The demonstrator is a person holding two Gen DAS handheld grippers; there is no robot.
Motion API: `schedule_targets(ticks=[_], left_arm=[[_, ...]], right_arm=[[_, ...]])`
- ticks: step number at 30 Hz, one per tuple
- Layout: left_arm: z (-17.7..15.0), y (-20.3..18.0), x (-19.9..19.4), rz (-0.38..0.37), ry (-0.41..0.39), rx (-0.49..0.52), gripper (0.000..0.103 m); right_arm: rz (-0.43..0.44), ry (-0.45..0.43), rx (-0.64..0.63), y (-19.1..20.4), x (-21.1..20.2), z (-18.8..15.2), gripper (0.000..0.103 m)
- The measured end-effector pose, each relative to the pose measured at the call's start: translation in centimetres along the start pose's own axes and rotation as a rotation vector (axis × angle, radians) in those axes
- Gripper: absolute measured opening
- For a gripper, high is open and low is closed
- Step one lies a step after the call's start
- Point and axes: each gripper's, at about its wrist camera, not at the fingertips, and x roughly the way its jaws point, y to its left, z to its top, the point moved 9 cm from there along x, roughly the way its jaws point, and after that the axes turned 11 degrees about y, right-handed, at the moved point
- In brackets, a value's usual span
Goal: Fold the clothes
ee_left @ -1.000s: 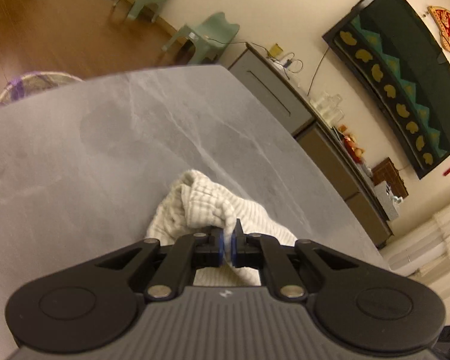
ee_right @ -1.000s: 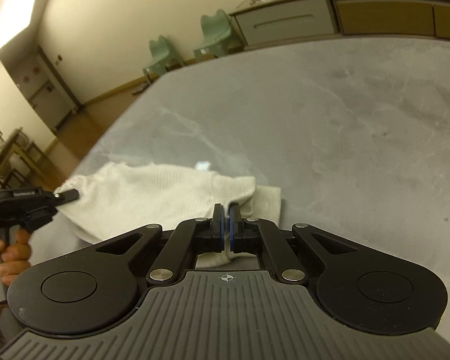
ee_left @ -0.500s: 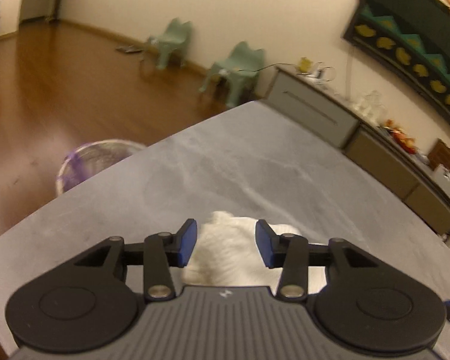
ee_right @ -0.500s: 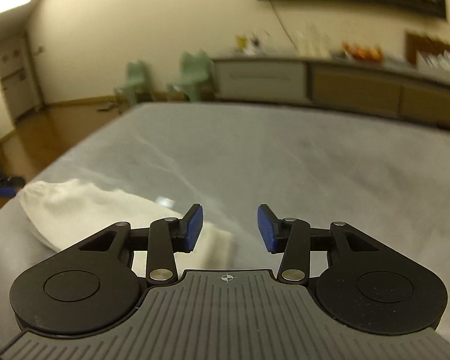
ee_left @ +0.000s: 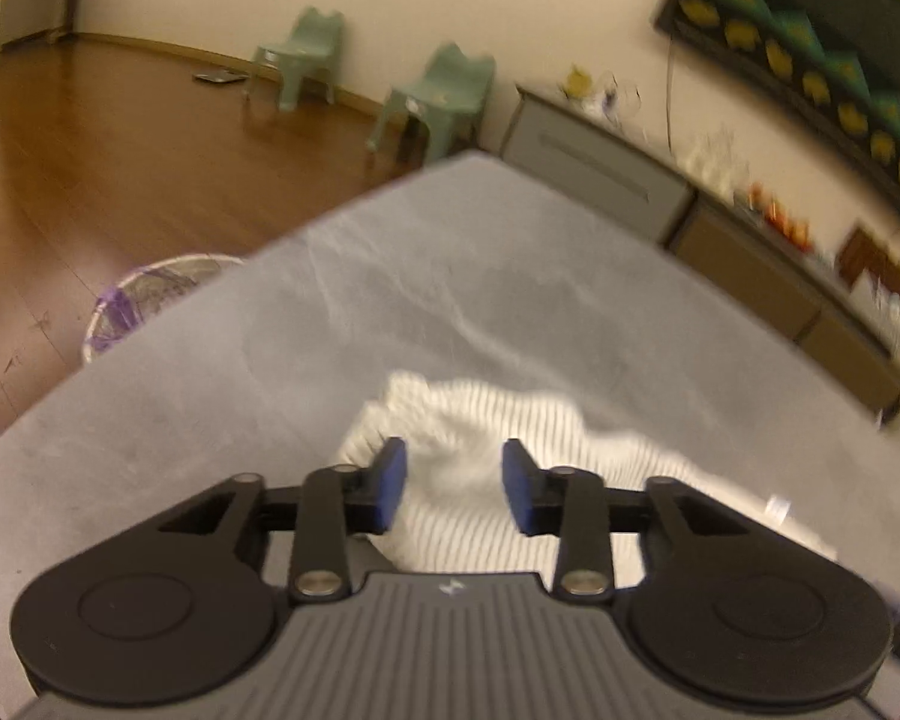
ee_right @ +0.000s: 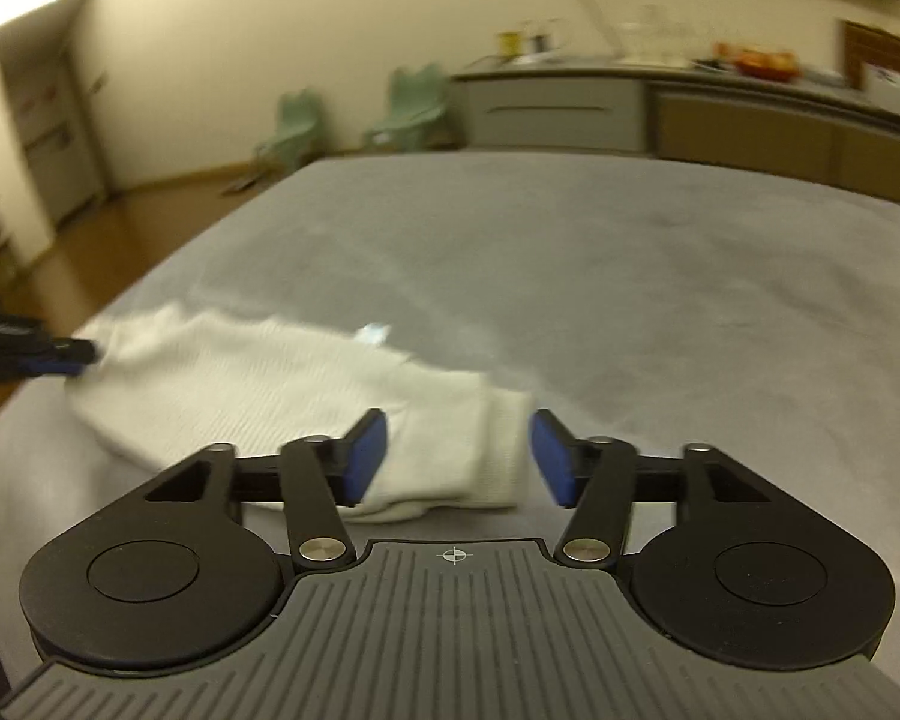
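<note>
A white ribbed knit garment (ee_left: 480, 450) lies bunched on the grey table (ee_left: 450, 276). My left gripper (ee_left: 453, 489) is open just above one end of it, with cloth showing between the blue pads but not pinched. In the right wrist view the same garment (ee_right: 258, 384) stretches left across the table, with a small tag on its far edge. My right gripper (ee_right: 459, 459) is open over the folded cuff end. The left gripper's tip (ee_right: 60, 351) shows at the garment's far left end.
The grey table (ee_right: 630, 300) runs far ahead and to the right. A woven basket (ee_left: 150, 300) stands on the wood floor beside the table's left edge. Two green chairs (ee_left: 438, 102) and a long sideboard (ee_right: 660, 114) line the far wall.
Both grippers were shut on the garment a second ago. Both have since opened and let it drop flat on the table, and have lifted and tilted up slightly.
</note>
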Motion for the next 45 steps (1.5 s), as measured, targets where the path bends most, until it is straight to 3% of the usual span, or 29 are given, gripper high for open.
schedule_targets(ticks=[3, 4, 5, 6, 7, 9, 15, 19, 21, 23, 25, 27, 30, 32, 35, 37, 38, 39, 44, 45], left_arm=[[0.7, 1.3, 0.0, -0.012, 0.002, -0.073, 0.040], [0.5, 1.7, 0.3, -0.017, 0.014, -0.089, 0.040], [0.4, 2.1, 0.5, -0.010, 0.026, -0.094, 0.040], [0.2, 2.4, 0.8, -0.002, 0.037, -0.099, 0.040], [0.2, 2.8, 0.9, 0.005, 0.040, -0.102, 0.040], [0.2, 3.3, 0.5, -0.007, 0.038, -0.116, 0.039], [0.8, 2.6, -0.7, -0.097, 0.017, -0.131, 0.039], [0.6, 1.9, -0.2, -0.109, 0.029, -0.134, 0.039], [0.1, 1.6, 0.2, -0.099, 0.049, -0.117, 0.039], [-0.4, 1.3, 0.7, -0.088, 0.069, -0.101, 0.040], [-0.7, 1.6, 1.2, -0.093, 0.091, -0.104, 0.040], [-1.0, 1.9, 1.7, -0.098, 0.112, -0.108, 0.040], [-1.4, 2.3, 2.5, -0.105, 0.145, -0.114, 0.045], [-1.7, 2.6, 3.1, -0.110, 0.167, -0.118, 0.048], [-2.2, 1.8, 3.8, -0.127, 0.169, -0.098, 0.050], [-2.4, 1.3, 4.1, -0.128, 0.159, -0.080, 0.049], [-2.4, 1.0, 4.2, -0.129, 0.155, -0.071, 0.045], [-2.5, 0.8, 4.3, -0.130, 0.150, -0.063, 0.029], [-2.3, 0.8, 3.8, -0.134, 0.107, -0.081, 0.020], [-2.1, 0.0, 2.9, -0.114, 0.072, -0.043, 0.012]], right_arm=[[-0.003, 0.071, 0.078, -1.0, 1.6, -0.8, 0.061], [-0.004, 0.060, 0.070, -0.7, 1.9, -0.9, 0.060], [-0.005, 0.051, 0.062, -0.5, 2.2, -0.9, 0.053], [-0.002, 0.056, 0.057, 0.0, 2.5, -0.9, 0.025], [-0.001, 0.061, 0.052, 0.4, 2.7, -0.9, 0.015], [-0.014, 0.064, 0.049, 0.7, 2.8, -0.5, 0.008], [-0.157, -0.058, -0.064, 2.3, -2.1, 3.5, 0.008], [-0.198, -0.107, -0.305, 10.9, -3.3, 5.0, 0.008], [-0.182, -0.077, -0.395, 15.1, -1.2, 4.1, 0.008], [-0.156, 0.011, -0.421, 16.7, 2.2, 2.4, 0.009], [-0.125, 0.090, -0.439, 18.1, 5.2, 0.7, 0.018], [-0.061, 0.055, -0.371, 17.5, 4.2, 0.6, 0.033], [0.049, -0.048, -0.228, 16.1, 0.1, 1.9, 0.035], [0.029, -0.041, -0.214, 15.3, 0.2, 2.3, 0.036], [-0.052, 0.082, -0.265, 14.2, 4.0, 0.8, 0.035], [-0.037, 0.084, -0.255, 13.5, 4.8, 0.3, 0.035], [-0.025, 0.086, -0.245, 13.3, 4.8, 0.2, 0.035], [-0.014, 0.088, -0.238, 13.1, 4.7, 0.1, 0.036], [0.005, 0.106, -0.267, 12.4, 4.5, 0.0, 0.036], [0.010, 0.109, -0.270, 12.3, 4.4, -0.1, 0.036]])
